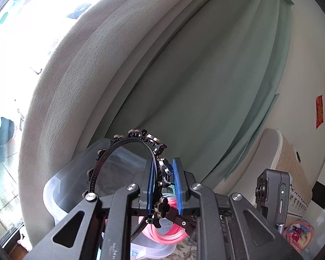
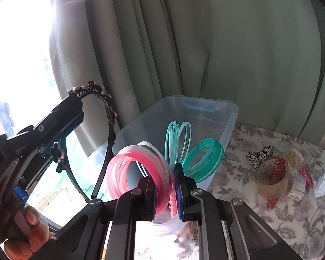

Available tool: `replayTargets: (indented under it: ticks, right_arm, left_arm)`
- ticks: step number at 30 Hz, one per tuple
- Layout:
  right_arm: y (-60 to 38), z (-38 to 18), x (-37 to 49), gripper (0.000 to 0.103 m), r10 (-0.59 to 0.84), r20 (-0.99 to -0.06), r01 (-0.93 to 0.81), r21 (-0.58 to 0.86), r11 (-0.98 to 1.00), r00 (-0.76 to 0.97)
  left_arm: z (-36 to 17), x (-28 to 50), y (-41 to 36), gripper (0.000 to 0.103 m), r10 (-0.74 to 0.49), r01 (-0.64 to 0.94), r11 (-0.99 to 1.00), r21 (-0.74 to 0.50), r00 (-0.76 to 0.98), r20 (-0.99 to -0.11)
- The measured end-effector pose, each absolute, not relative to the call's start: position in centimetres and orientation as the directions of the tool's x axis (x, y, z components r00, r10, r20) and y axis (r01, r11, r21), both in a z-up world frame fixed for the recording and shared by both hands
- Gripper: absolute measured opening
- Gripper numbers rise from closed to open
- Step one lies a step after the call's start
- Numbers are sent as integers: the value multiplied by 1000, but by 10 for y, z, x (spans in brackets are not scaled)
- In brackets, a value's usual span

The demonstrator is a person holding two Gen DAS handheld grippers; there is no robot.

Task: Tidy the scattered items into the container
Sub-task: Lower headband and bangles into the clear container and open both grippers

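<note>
Above clear container, left gripper clenched on black studded headband, band raised over bin's left rim. Right gripper clamped on pink rings at bin's near end; teal rings and thin teal hoops inside bin. On floral tablecloth right of bin: tape roll with red claw clip, leopard scrunchie, cotton swabs. Curtain behind.

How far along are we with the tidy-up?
Done: teal hoops already sit in the bin. In hand: left gripper clamps the black headband; right gripper clamps the pink hoops, both near the bin. Left on the table: leopard scrunchie, red claw clip, tape roll, cotton swabs.
</note>
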State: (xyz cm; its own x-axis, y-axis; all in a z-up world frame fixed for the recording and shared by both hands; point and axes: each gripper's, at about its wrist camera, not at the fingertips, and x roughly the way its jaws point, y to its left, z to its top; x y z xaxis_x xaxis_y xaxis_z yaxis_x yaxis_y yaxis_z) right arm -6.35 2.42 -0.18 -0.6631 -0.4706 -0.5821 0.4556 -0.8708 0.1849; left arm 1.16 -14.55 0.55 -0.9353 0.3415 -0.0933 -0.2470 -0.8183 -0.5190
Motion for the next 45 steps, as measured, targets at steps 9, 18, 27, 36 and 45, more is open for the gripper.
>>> replayTargets:
  ticks: [9,18,27,36,45]
  right_arm:
    - [21,-13,-75,15,-468,-607,451,194,-871,-642]
    - [18,-26,-84,18,-470,-634,448,210,-869,-614]
    - [15,-32,-85,19,-460,-646,448,199,-872,-610]
    - [8,-36,-85,34,-450,-650,456,174,-873,-612]
    - [11,-32,-84,50,-452,-629,452,174,-875,-632]
  left_arm:
    - [-20,4,-149,17,331,-201,-808,-554,-932,-145]
    - [-42,0,-144,24,325,-148,-815,-560,-917,-230]
    - [-33,11,-170,25,298,-93,-827,-554,-908,-293]
    - [-29,19,-166,27,289,-65,-825,-562,-903,-319]
    - [-24,-15,-184,27,283,-61,-828,-557,-904,-321]
